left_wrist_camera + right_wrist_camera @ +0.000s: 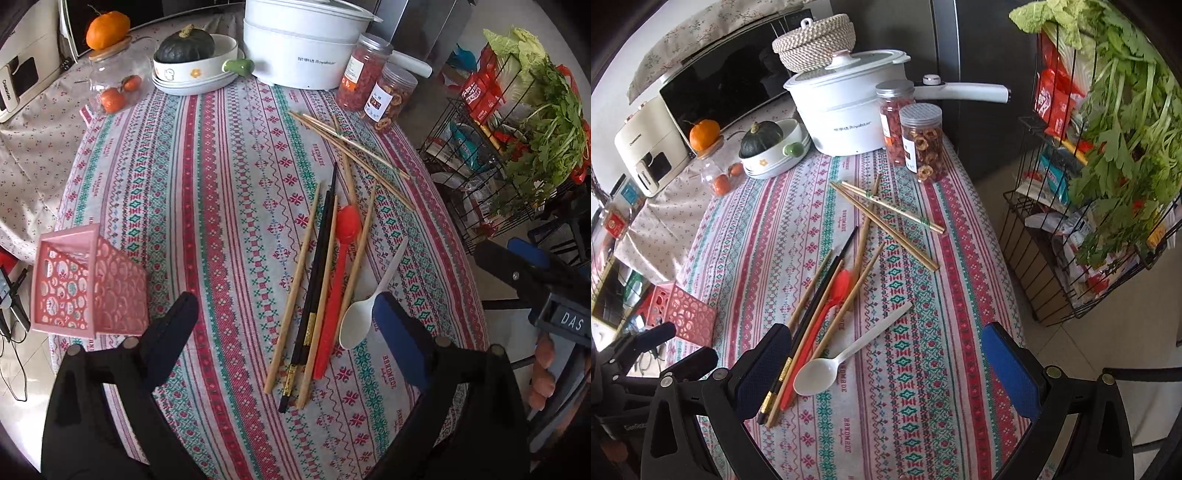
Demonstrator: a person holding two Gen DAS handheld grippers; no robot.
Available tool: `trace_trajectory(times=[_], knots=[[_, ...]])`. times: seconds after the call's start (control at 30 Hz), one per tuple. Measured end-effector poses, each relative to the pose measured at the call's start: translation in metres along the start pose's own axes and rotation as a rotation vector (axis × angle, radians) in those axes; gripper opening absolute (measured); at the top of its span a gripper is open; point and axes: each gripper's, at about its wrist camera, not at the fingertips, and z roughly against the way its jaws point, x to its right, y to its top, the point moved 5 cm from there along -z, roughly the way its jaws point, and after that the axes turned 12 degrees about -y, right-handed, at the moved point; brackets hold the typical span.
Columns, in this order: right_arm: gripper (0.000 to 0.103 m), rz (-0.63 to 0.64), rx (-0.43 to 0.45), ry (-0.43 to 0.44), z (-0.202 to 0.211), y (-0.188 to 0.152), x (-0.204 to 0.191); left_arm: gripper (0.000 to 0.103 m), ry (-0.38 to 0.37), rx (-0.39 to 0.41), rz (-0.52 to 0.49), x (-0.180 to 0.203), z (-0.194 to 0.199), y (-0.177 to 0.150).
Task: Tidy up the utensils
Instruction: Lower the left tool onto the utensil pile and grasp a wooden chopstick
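The surface [229, 192], covered in a red, green and white patterned cloth, carries everything here. At its far edge stands a white electric pot [846, 118] with a long handle, and beside it a stack of white dishes [195, 74] holding a dark green squash [186, 44]. Two clear jars of dried fruit [919, 144] sit near the far right corner. A pink perforated basket [85, 284] lies tipped on its side at the left edge. Toward the middle, a loose pile of bamboo chopsticks [351, 147] lies crossed, and nearer the front edge more bamboo sticks lie alongside a pair of black chopsticks [317, 266], a red spoon [338, 280] and a white spoon [827, 369], the last just to the right of the others. The left hand-held gripper [284, 332] hovers above the front edge with its jaws spread wide, holding nothing. The right hand-held gripper [886, 365] is likewise wide open, its left pad [761, 373] just beside the handle ends of the black chopsticks.
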Motion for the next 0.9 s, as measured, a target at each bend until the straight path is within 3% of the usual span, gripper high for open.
trace_trajectory(times=[0.2, 0.47, 0.7, 0.73, 0.9], knots=[[0.103, 0.018, -0.059, -0.015, -0.031, 0.003, 0.010, 0.059, -0.077, -0.089, 0.061, -0.005, -0.059, 0.031], [0.099, -0.034, -0.138, 0.010, -0.060, 0.005, 0.021, 0.025, -0.050, -0.145, 0.045, -0.004, -0.096, 0.049], [0.099, -0.064, -0.167, 0.036, -0.071, 0.007, 0.020, 0.014, 0.000, -0.178, -0.002, -0.004, -0.110, 0.046], [0.099, -0.066, -0.172, 0.045, -0.072, 0.007, 0.019, 0.009, 0.016, -0.180, -0.021, -0.003, -0.112, 0.047], [0.085, -0.080, -0.225, 0.078, -0.089, 0.004, 0.012, 0.007, 0.042, -0.155, -0.068, 0.000, -0.103, 0.038]])
